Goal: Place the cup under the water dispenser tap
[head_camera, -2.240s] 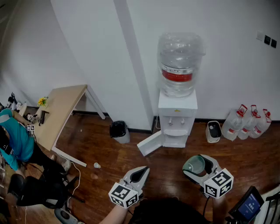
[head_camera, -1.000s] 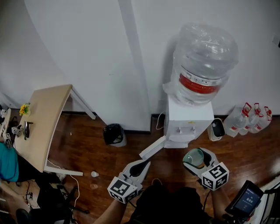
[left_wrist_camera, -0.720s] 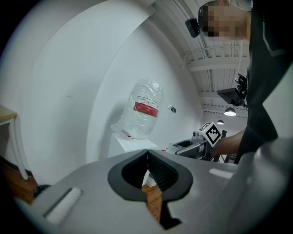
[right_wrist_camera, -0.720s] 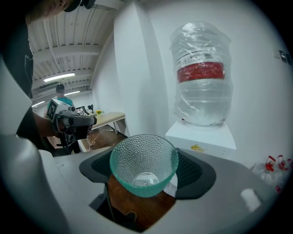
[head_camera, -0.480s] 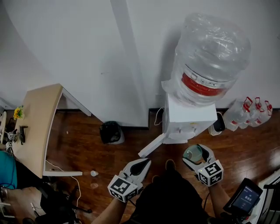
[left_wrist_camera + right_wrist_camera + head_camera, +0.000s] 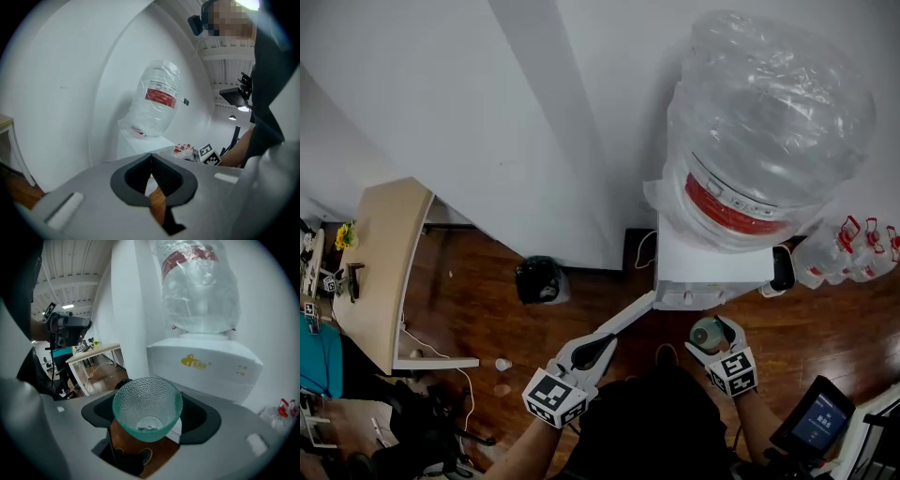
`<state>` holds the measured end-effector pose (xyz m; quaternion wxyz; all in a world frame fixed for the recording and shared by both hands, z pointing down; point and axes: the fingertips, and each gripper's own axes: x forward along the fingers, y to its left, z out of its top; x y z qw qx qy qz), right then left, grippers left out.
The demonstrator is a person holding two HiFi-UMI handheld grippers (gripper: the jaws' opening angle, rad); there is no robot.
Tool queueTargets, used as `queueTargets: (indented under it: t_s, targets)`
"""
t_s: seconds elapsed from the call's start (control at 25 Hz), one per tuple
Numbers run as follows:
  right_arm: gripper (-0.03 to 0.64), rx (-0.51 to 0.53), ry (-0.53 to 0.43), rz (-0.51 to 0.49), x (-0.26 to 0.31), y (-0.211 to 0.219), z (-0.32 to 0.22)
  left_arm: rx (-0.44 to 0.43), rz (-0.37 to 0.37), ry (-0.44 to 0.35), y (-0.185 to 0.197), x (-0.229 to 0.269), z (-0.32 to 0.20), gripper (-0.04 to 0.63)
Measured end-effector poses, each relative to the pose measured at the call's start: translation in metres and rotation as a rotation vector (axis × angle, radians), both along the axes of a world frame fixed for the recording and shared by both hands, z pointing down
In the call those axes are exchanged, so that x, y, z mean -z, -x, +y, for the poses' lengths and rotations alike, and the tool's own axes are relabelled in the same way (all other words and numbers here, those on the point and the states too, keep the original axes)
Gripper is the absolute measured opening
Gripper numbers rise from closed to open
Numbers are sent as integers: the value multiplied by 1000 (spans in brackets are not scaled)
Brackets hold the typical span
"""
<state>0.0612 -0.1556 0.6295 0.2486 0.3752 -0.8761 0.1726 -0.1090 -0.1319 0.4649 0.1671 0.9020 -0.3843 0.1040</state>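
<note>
— Pale wood at your far left: the table (image 6: 382, 258), with a few small things at its far end. Right of it a black bin (image 6: 541, 279) stands on the dark floor by the white wall.

— And my left tool?

— Your left gripper (image 6: 607, 341) points up the head view, its tip near the white door (image 6: 628, 321) that hangs open at the foot of the machine. In the left gripper view its jaws meet at the tips, with nothing between them.

— Where is the cup?

— In your right gripper (image 6: 711, 328). The jaws stand wide, but they close on the sides of the cup (image 6: 147, 408), a green-tinted glass one with a pebbled wall. It sits upright, mouth up, and looks empty.

— How close to the machine?

— The cup is just in front of the water dispenser (image 6: 712, 270), a white box with a yellow mark on its face. From the head view the big clear bottle (image 6: 769, 112) with the red band looms over it. I cannot make out the tap in any view, so I cannot say whether the cup is under it; the cup seems to be short of the front panel.

— Anything further right?

— Small jugs (image 6: 862, 246) with red caps by the wall, and a dark screen (image 6: 816, 417) near your right elbow.
</note>
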Motion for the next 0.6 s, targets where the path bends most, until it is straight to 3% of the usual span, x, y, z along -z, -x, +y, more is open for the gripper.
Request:
queueTargets:
  t_s: [0.24,0.6]
  targets:
    - [391,-26,45,47,-76,1,-20,2,-5,28,-2,-23,-5,2]
    - [392,-91,59,44,-172,20,-51,5,-54,58,28,-101,2,2]
